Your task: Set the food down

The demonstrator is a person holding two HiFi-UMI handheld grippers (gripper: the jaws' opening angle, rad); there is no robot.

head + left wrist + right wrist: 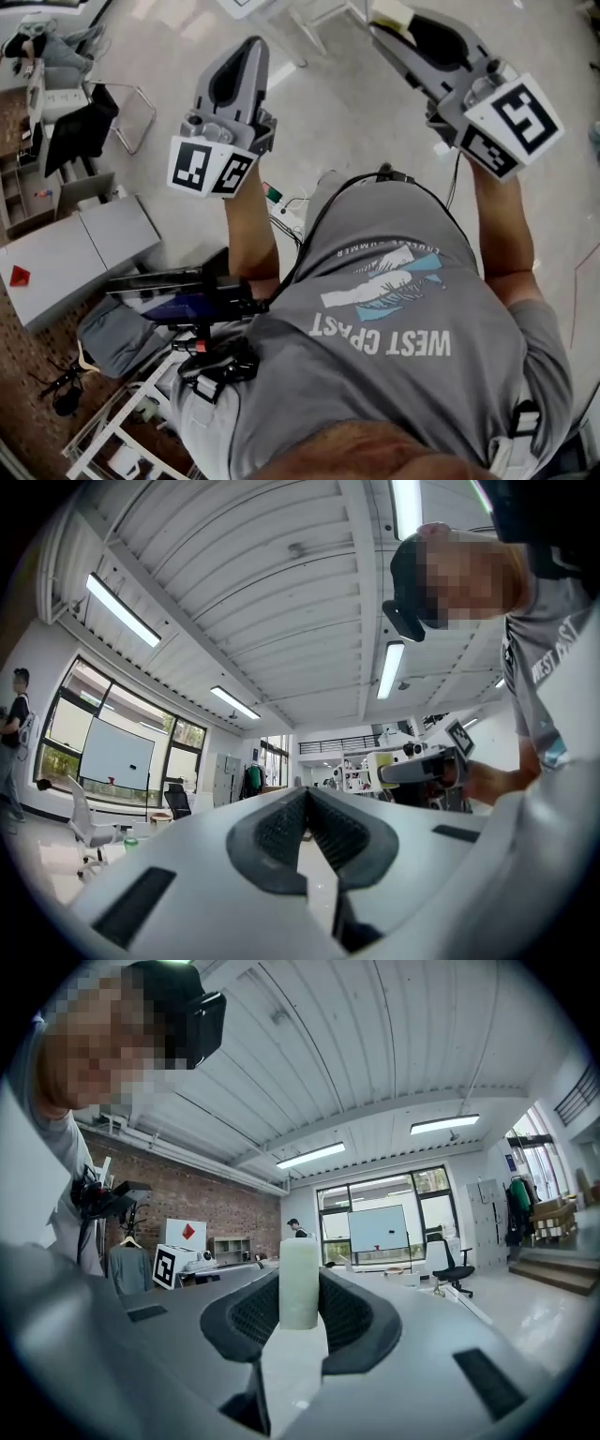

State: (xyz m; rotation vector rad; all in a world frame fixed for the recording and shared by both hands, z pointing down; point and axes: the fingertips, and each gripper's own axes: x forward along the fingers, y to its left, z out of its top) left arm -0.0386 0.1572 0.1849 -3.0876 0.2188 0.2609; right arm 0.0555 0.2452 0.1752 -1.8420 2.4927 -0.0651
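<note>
A pale, whitish block of food (300, 1283) stands upright between the jaws of my right gripper (301, 1309), which is shut on it. From the head view the same block (392, 13) shows at the tip of the right gripper (382, 22), held up at the top right over the floor. My left gripper (250, 44) is raised at chest height to the left of it. Its jaws meet with nothing between them (306, 797). The left gripper view also catches the right gripper (419, 770) off to the right, apart from the left one.
Below me are the person's grey T-shirt (394, 347) and a black device (187, 300) at the waist. A grey cabinet (75, 253) with a red diamond, a chair (117, 117) and a white rack (122, 431) stand at the left. A person (293, 1228) stands far off by a whiteboard.
</note>
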